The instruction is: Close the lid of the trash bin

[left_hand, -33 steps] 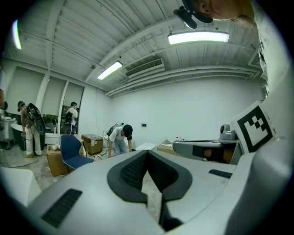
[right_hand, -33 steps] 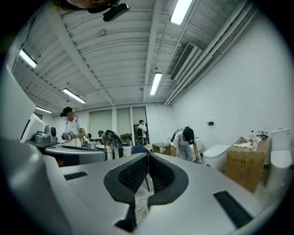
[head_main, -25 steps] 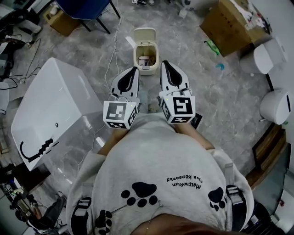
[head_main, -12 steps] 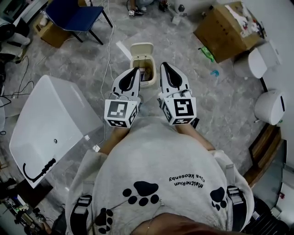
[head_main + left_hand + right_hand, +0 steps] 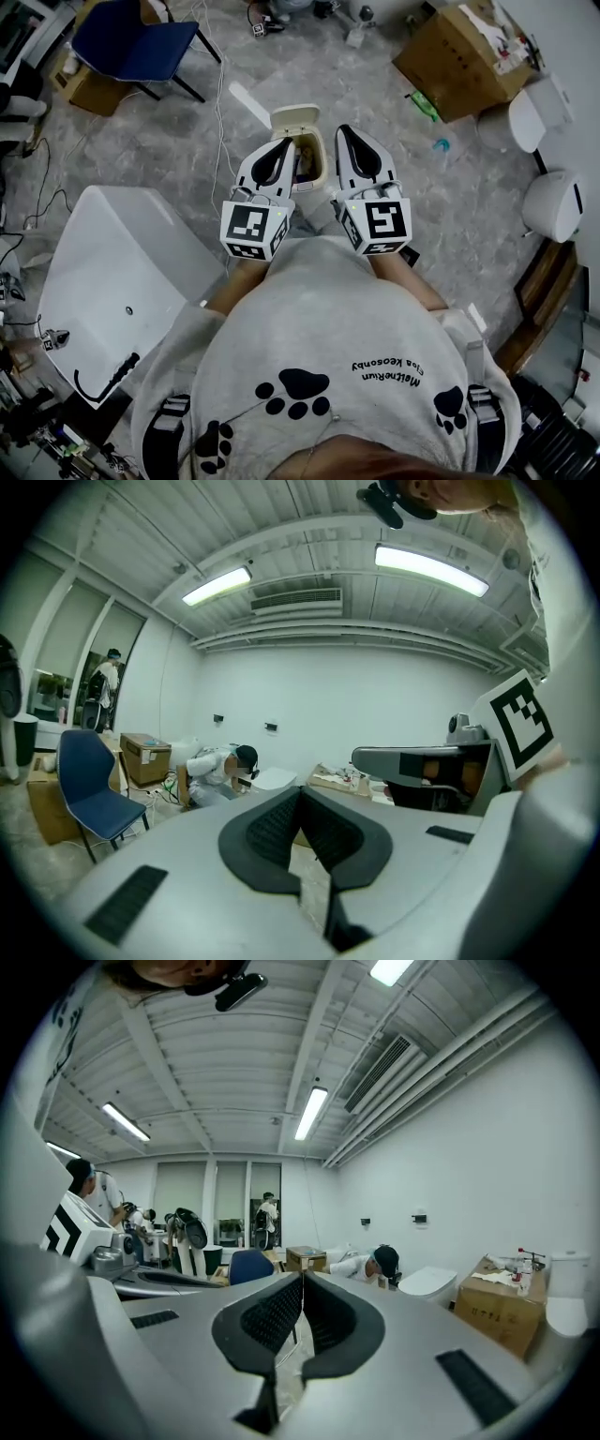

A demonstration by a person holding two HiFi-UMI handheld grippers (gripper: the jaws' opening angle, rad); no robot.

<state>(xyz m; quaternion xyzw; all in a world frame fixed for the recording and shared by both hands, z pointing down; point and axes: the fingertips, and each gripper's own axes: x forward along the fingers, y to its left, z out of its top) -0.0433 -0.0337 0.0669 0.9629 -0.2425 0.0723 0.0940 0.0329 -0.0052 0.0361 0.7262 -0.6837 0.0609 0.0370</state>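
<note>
On the floor from above: one trash bin (image 5: pixel 294 119); two grippers, the left gripper (image 5: pixel 277 143) and the right gripper (image 5: pixel 346 130); one blue chair (image 5: pixel 141 42); two cardboard boxes, one large (image 5: pixel 459 58), one small (image 5: pixel 77 89); one white bathtub (image 5: pixel 122 281); two white toilets (image 5: pixel 536 114) (image 5: pixel 553 206).

In the head view a blue chair (image 5: pixel 131 42) stands at eleven o'clock, with a small cardboard box (image 5: pixel 80 89) just beside it at ten. A large open cardboard box (image 5: pixel 464 56) sits at one o'clock, and white ceramic fixtures are at two (image 5: pixel 536 112) and three (image 5: pixel 553 206). A long white tub (image 5: pixel 122 281) lies at nine.
</note>
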